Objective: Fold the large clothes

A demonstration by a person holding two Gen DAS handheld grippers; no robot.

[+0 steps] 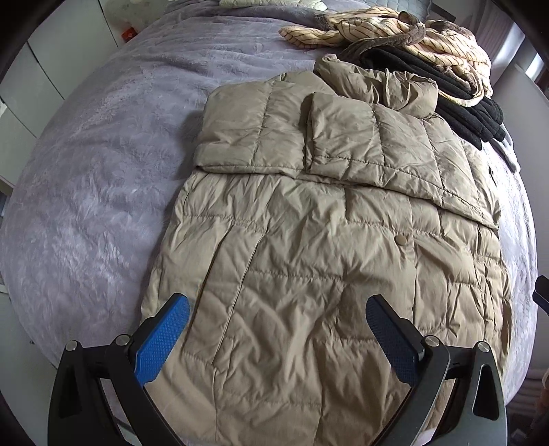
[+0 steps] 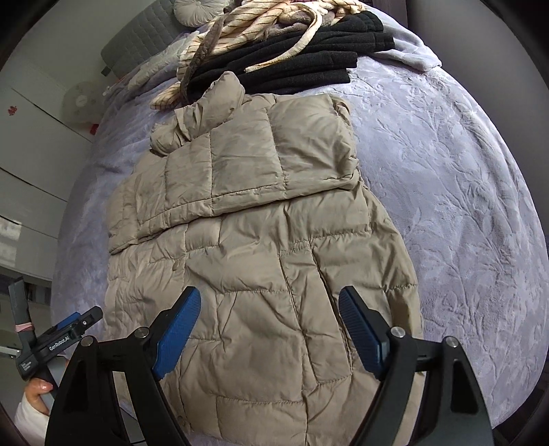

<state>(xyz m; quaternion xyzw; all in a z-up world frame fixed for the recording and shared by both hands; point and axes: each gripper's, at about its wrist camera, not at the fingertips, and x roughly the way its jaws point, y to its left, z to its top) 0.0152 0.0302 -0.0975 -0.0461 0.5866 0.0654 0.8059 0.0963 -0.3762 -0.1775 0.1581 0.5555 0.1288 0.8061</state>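
A beige quilted puffer jacket (image 1: 308, 247) (image 2: 260, 240) lies flat on the lavender bedspread (image 1: 85, 192) (image 2: 463, 192). Both sleeves are folded across its chest, and the hood is bunched at the far end. My left gripper (image 1: 277, 300) hovers open above the jacket's lower left part, with nothing between its blue pads (image 1: 164, 339). Over the lower right part my right gripper (image 2: 270, 291) is also open and empty, its blue pads (image 2: 178, 332) clear of the fabric. The left gripper (image 2: 68, 326) shows at the bottom left of the right wrist view, held by a hand (image 2: 37, 387).
At the far end of the bed, just beyond the hood, lies a stack of black fleece clothes (image 2: 308, 58) (image 1: 456, 103) with a cream striped garment (image 1: 377, 31) (image 2: 254, 31) on it. White cupboards (image 1: 31, 85) stand to the left. A grey headboard (image 2: 140, 44) and a round cushion (image 2: 192, 12) are at the back.
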